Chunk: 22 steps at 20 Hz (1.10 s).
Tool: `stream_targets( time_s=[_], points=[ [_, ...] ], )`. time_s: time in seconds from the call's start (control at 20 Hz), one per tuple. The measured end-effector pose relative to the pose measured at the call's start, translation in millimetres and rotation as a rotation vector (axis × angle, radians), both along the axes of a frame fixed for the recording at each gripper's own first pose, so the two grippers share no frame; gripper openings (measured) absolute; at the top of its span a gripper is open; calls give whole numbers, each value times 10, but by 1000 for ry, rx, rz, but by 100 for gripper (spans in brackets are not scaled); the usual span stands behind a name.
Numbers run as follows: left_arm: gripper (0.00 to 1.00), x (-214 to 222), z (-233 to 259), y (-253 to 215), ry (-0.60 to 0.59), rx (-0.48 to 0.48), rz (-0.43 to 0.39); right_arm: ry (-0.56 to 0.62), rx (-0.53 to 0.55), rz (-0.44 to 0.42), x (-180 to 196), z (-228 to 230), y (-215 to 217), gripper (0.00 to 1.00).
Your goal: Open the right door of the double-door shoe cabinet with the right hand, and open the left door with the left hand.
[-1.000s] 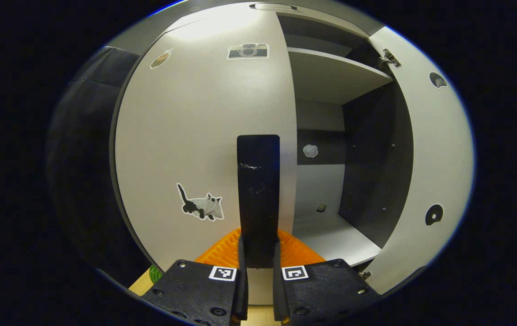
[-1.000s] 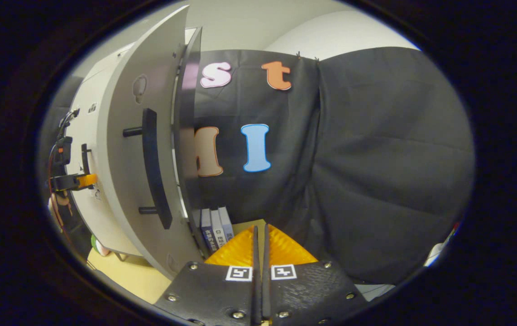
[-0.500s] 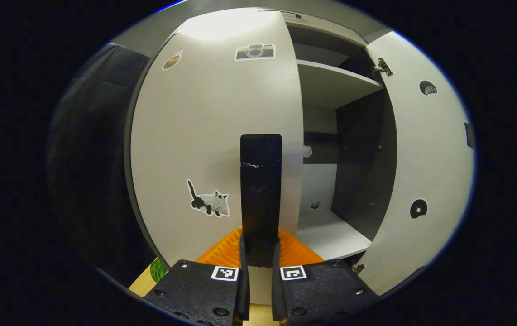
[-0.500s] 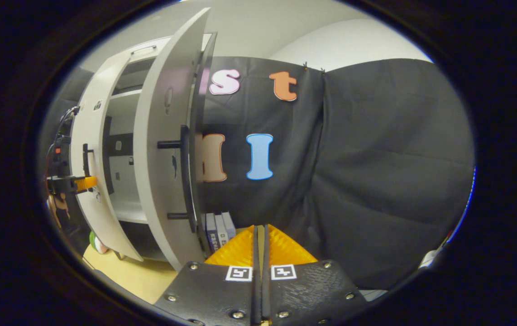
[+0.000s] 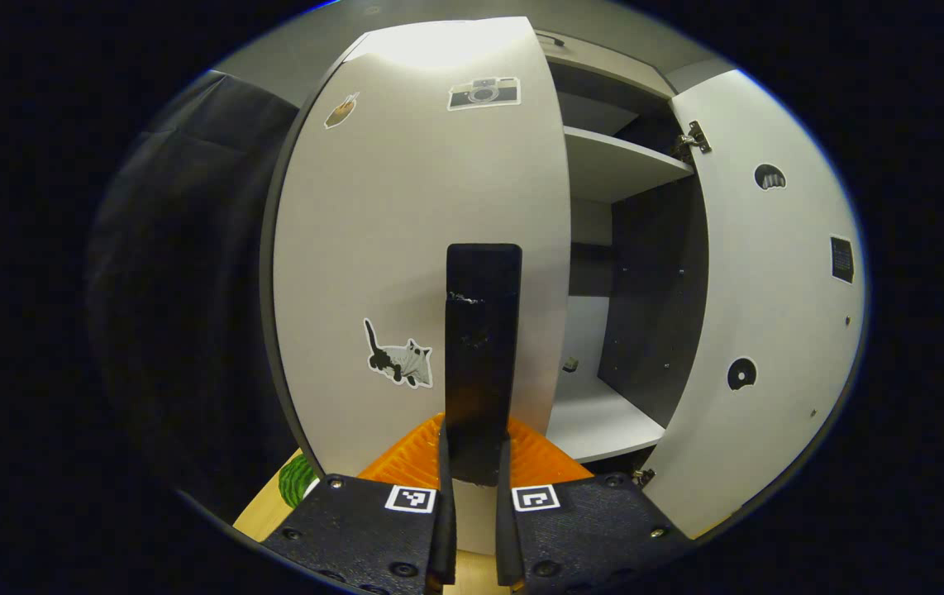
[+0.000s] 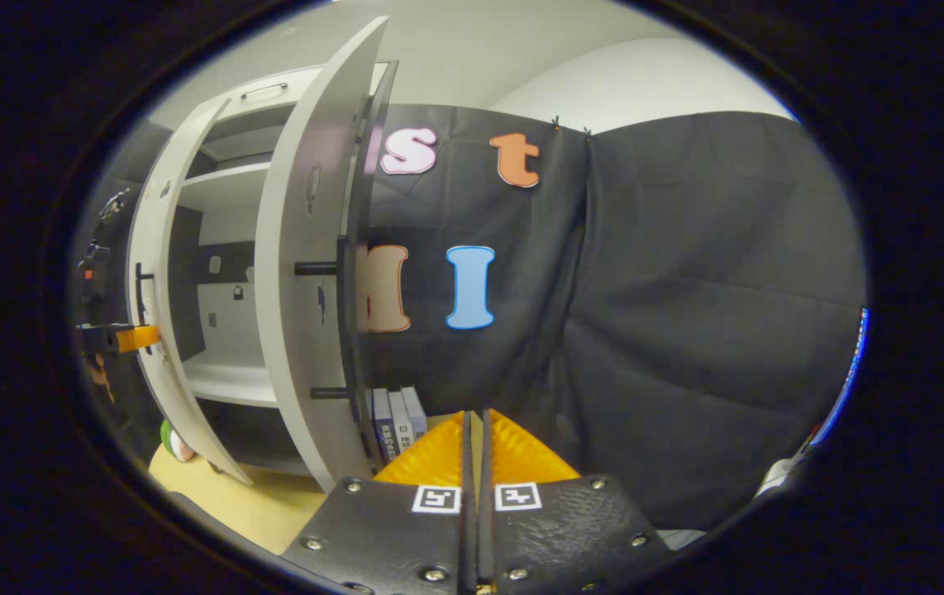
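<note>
L door swung further open w/ left gripper; shelves more exposed beside right door.

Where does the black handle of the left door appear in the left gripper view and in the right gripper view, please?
Left gripper view: the left door handle stands upright at the centre, clamped between the left gripper fingers.
Right gripper view: the same handle is a thin dark bar at the far left edge, on the left door.
Shared landmark: the open right door.
</note>
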<state>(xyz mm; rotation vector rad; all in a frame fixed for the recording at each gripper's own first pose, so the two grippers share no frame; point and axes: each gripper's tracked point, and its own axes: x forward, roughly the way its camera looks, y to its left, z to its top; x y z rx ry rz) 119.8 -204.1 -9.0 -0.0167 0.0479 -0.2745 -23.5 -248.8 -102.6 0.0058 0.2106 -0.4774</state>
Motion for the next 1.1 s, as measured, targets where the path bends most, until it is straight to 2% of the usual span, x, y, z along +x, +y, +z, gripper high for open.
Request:
stream_targets(
  time_s=[1.1],
  points=[
    [19, 25, 6, 38, 28, -16, -41, -7, -13, -19, -266, 46, 53, 1]
  ],
)
